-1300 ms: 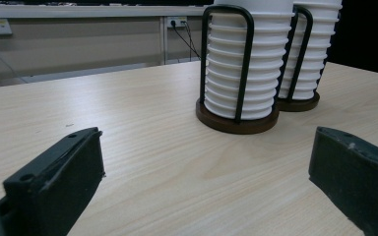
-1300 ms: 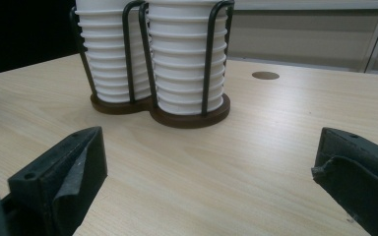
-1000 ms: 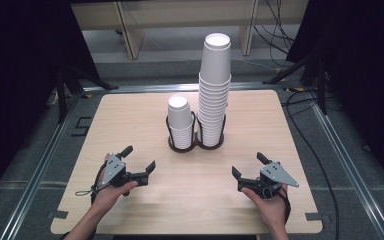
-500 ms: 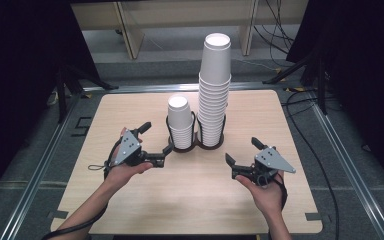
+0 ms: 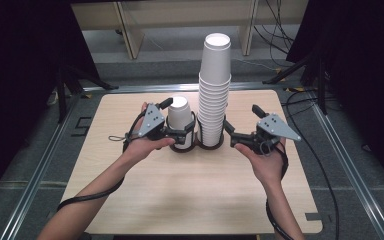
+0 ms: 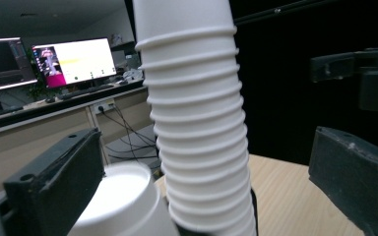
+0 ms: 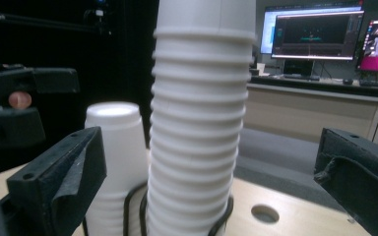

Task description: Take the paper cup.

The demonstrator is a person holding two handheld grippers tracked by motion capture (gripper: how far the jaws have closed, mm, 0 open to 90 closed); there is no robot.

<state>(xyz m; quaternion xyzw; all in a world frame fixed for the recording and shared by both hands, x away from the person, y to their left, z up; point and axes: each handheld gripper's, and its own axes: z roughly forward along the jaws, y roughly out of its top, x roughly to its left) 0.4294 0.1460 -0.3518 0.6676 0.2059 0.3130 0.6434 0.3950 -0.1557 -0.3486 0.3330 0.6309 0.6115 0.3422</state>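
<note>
left gripper: jaws wide apart | right gripper: jaws wide apart

Layout as seen in the high view. The worktop carries a two-ring wire holder just past its centre, toward 12 o'clock. The tall cup stack stands upright in the ring at 3 o'clock; the short cup stack stands in the ring at 9 o'clock, the two stacks just beside one another. The left gripper lies at 9 o'clock of the holder, its jaws either side of the short cup stack. The right gripper lies at 3 o'clock of the tall cup stack, just beside it. Monitors stand on a desk behind the worktop.
</note>
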